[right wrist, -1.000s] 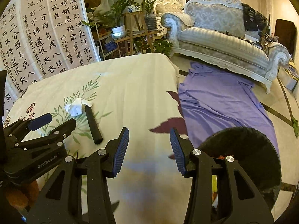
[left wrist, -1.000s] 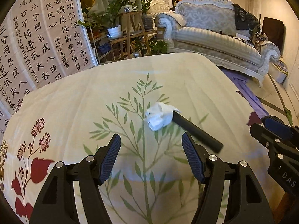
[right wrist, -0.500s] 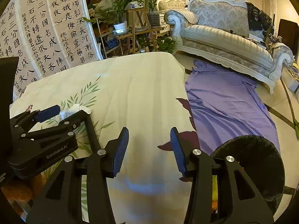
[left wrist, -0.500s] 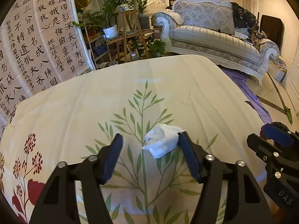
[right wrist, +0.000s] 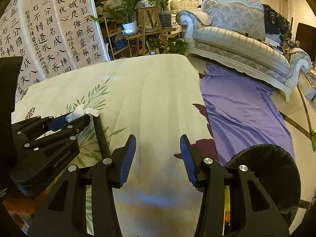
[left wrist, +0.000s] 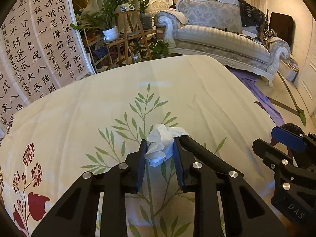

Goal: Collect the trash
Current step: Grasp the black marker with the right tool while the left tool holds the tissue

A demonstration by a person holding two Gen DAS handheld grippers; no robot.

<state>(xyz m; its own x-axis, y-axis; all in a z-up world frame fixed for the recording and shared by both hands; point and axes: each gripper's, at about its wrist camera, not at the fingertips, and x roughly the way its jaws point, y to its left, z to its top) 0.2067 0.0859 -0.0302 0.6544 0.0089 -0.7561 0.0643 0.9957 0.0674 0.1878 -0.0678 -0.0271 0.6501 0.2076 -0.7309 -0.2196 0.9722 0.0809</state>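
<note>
Left gripper (left wrist: 159,148) newly pinching tissue (left wrist: 161,143)

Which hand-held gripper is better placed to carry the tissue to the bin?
Left hand-held gripper: its fingers already close on the crumpled tissue. Right hand-held gripper is open, empty.

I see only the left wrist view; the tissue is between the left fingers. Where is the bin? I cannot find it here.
Observer: The bin stands to the right of the table, low, beside the right gripper.
Operator: Is the right gripper free?
Observer: Yes, it is open, with nothing between its fingers.
Operator: And the black stick?
Observer: The stick lies on the table beside the left gripper, outside its grip on the tissue.
</note>
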